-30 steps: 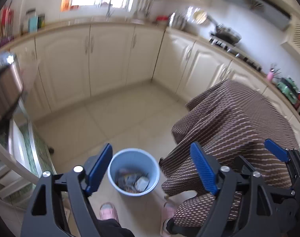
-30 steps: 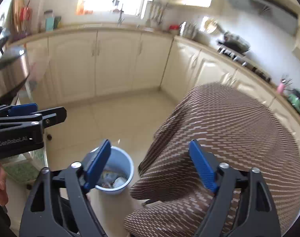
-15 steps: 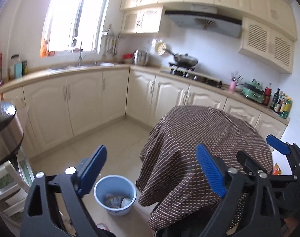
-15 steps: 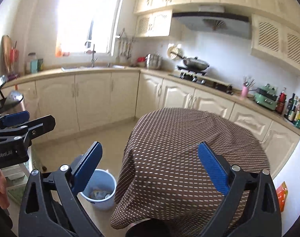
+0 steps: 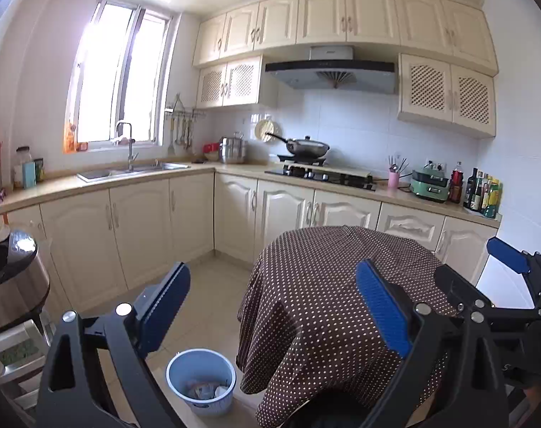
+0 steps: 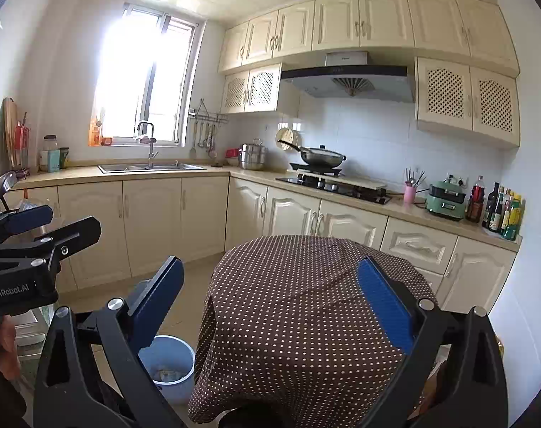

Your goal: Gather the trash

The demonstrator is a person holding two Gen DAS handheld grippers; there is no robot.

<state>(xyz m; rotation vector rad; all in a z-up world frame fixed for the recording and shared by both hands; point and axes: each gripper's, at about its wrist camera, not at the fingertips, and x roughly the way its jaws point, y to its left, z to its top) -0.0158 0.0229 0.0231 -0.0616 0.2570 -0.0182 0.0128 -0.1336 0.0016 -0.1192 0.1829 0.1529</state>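
Observation:
A light-blue bin (image 5: 213, 406) stands on the tile floor at the foot of a round table, with crumpled trash (image 5: 206, 390) lying in it. My left gripper (image 5: 272, 274) hangs open and empty above and behind the bin, pointing across the table's brown dotted cloth (image 5: 317, 321). Beside it, my right gripper (image 6: 270, 267) is also open with nothing between its blue pads. It is raised over the same cloth (image 6: 288, 306), and the bin (image 6: 178, 344) shows low on the left. No loose trash shows on the cloth.
Cream cabinets and a counter wrap the far walls. They carry a sink (image 5: 131, 171), a stove with a pan (image 5: 306, 148) and bottles (image 5: 482, 190) at the right end. A steel cooker (image 5: 14, 285) sits on a stand at the left. Tile floor lies between table and cabinets.
Both grippers rose and tilted up from looking down at the bin to facing the kitchen. The bin slid to the bottom of each view. Both pairs of jaws spread slightly wider.

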